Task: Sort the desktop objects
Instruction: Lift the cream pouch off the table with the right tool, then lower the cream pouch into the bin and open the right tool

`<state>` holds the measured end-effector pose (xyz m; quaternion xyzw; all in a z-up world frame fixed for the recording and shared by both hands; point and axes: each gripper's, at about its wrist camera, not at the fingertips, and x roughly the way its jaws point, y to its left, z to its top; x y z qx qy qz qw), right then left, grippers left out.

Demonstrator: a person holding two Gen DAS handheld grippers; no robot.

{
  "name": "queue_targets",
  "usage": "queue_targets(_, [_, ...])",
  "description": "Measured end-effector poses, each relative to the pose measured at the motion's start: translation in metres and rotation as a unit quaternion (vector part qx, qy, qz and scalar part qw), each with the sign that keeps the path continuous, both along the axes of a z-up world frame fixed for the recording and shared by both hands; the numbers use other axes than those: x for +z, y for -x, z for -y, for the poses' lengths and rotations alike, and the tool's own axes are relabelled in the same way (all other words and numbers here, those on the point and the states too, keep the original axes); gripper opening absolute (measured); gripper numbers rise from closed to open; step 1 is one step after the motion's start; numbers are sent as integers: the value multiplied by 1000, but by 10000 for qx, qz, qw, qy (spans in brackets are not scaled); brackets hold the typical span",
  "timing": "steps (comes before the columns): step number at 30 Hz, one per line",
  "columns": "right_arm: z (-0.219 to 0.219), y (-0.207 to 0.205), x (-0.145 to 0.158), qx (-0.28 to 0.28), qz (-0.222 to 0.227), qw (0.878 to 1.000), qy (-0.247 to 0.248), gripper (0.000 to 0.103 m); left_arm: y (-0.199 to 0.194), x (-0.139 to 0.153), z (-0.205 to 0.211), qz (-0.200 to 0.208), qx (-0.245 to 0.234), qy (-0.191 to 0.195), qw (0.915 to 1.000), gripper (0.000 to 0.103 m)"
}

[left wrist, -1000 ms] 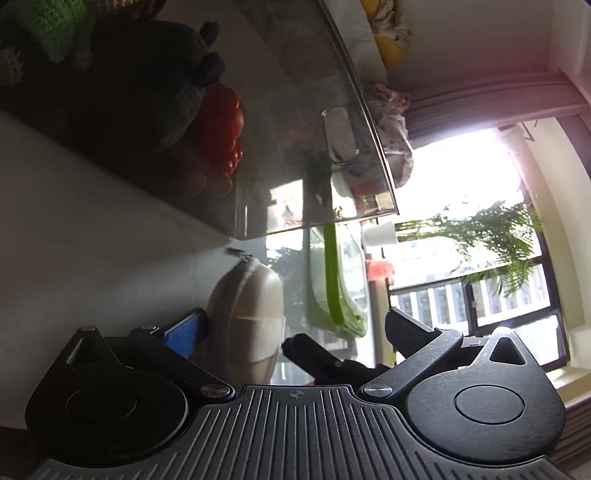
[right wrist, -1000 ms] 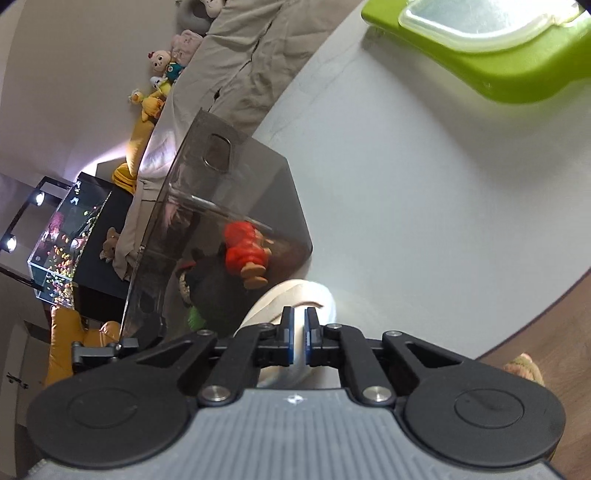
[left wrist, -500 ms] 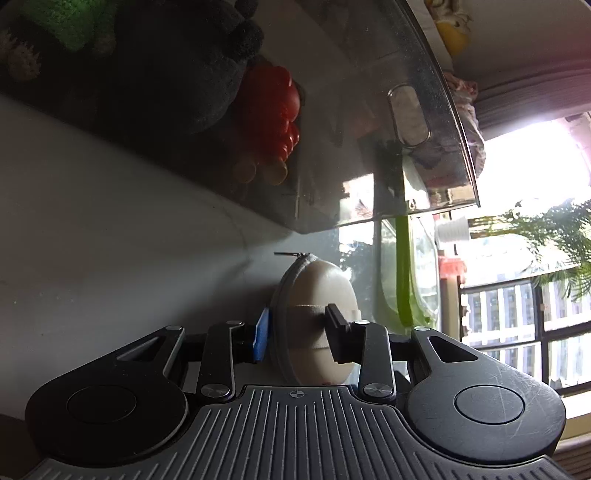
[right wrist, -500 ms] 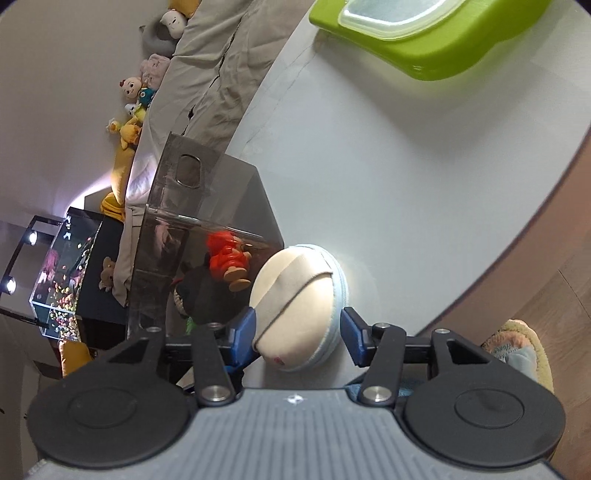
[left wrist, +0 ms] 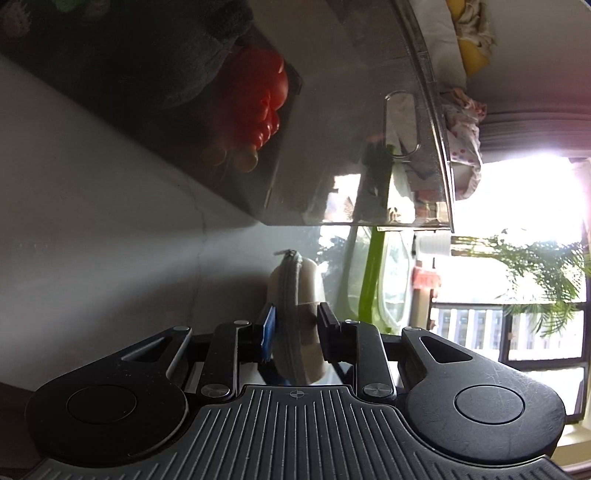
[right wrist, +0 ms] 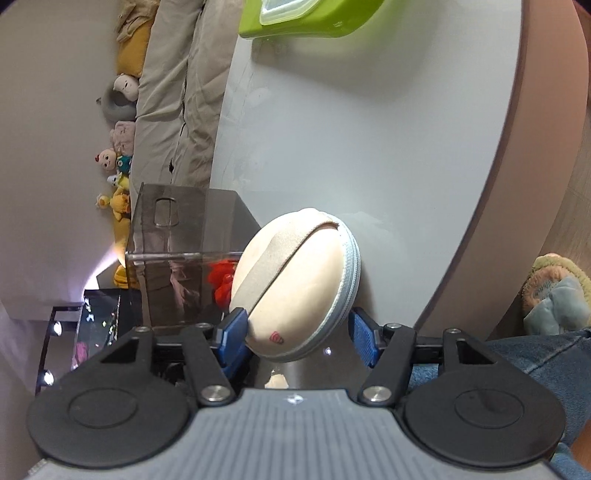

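the bench [right wrist: 388, 155] is a big pale round top with a brownish rim, taking up most of the right wrist view. on it sits a smoky see-through box [right wrist: 192, 236], open at the top with a cut-out handle slot in its wall, and in the left wrist view you can see a dark plush toy [left wrist: 159, 59] and a red toy [left wrist: 258, 99] inside it. a lime green tray [right wrist: 310, 18] with a clear lid lies well apart from the box at the far side of the bench.

the round beige zip pouch [right wrist: 295, 284] is just beside the box, held up on edge. the left hand-held gripper [left wrist: 295, 332] has its pads pressed on both flat sides of the pouch [left wrist: 297, 325], zipper running down the middle, so it's clamped on it. the right hand-held gripper [right wrist: 299, 332] sits spread wide around the same pouch, its blue pads [right wrist: 234, 332] flanking it, the right one clearly not touching.

a row of soft toys [right wrist: 114, 162] lines the wall behind a crumpled beige cover.
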<state>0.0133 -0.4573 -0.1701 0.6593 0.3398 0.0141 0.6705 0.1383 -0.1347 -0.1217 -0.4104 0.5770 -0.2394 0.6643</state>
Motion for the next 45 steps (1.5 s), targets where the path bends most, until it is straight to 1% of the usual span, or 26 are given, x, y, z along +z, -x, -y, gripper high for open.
queue_targets(1, [0,-3,-2,-73,16,9999,-96,61,1,-2,-1,-19,-1,20,10000,26])
queue_targets(3, [-1,-6,-1,-133,127,9998,-44,47,1,-6,-5,-11,-27,-20,10000,28])
queue_targets(4, [-1,-7,2,-145,203,9997,72,44,4,-7,-7,6,-73,-55,10000,29])
queue_targets(5, [-1,-7,7,-177,262,9991,290,43,7,-5,-10,111,-135,-159,9997,30])
queue_targets(7, [1,-5,23,-198,345,9950,913,41,14,2,-16,333,-262,-375,9984,40])
queue_targets(9, [7,-1,41,-202,429,9875,1504,39,25,16,-21,819,-469,-784,9924,51])
queue_targets(10, [11,2,52,-178,445,9821,1821,39,31,28,-22,1173,-602,-1087,9853,53])
queue_targets(11, [15,5,64,-155,444,9758,2134,39,38,39,-25,1545,-699,-1413,9753,57])
queue_targets(13, [23,7,88,-103,517,9646,2583,39,54,60,-36,2227,-788,-1982,9513,65])
queue_targets(17, [30,-3,152,167,940,9501,2969,39,81,94,-65,3268,-682,-2556,9073,93])
queue_targets(19, [20,-13,194,391,1340,9365,3217,39,89,108,-83,3577,-458,-2758,8910,94])
queue_targets(20, [9,-24,214,575,1521,9283,3345,39,93,114,-96,3661,-366,-2823,8859,94])
queue_targets(21, [-2,-35,233,772,1690,9195,3464,39,93,120,-104,3701,-270,-2824,8846,94])
queue_targets(22, [-17,-50,248,1046,1771,9116,3559,39,93,124,-116,3698,-145,-2753,8873,94])
queue_targets(24, [-50,-87,262,1542,1693,8972,3776,39,93,127,-133,3558,72,-2524,8998,94])
queue_targets(26, [-87,-133,258,2015,1287,8760,4188,39,96,123,-161,3417,220,-2492,9059,95])
queue_targets(27, [-105,-153,249,2249,1012,8624,4421,39,98,120,-176,3346,293,-2479,9087,95])
queue_targets(29, [-138,-188,227,2662,428,8311,4864,39,103,115,-193,3246,365,-2567,9096,96])
queue_targets(31, [-166,-204,200,2989,-80,7959,5264,39,105,104,-211,3103,473,-2562,9142,97])
queue_targets(33, [-186,-217,178,3160,-408,7688,5544,39,108,94,-231,2942,664,-2413,9224,97])
queue_targets(36, [-212,-232,158,3143,-696,7332,5991,39,109,77,-255,2768,1015,-2084,9326,98])
queue_targets(39, [-240,-248,151,3203,-445,6933,6440,39,106,56,-264,2926,1200,-1786,9317,98])
queue_targets(40, [-249,-252,150,3292,-350,6884,6454,39,105,49,-264,2962,1200,-1782,9307,98])
queue_targets(41, [-256,-257,150,3400,-321,6915,6365,39,105,43,-264,2986,1162,-1775,9305,98])
queue_targets(42, [-261,-260,151,3503,-240,6991,6229,40,105,38,-264,2997,1096,-1738,9316,98])
queue_targets(45, [-260,-264,151,3774,54,7232,5784,39,101,29,-265,2884,939,-1515,9408,98])
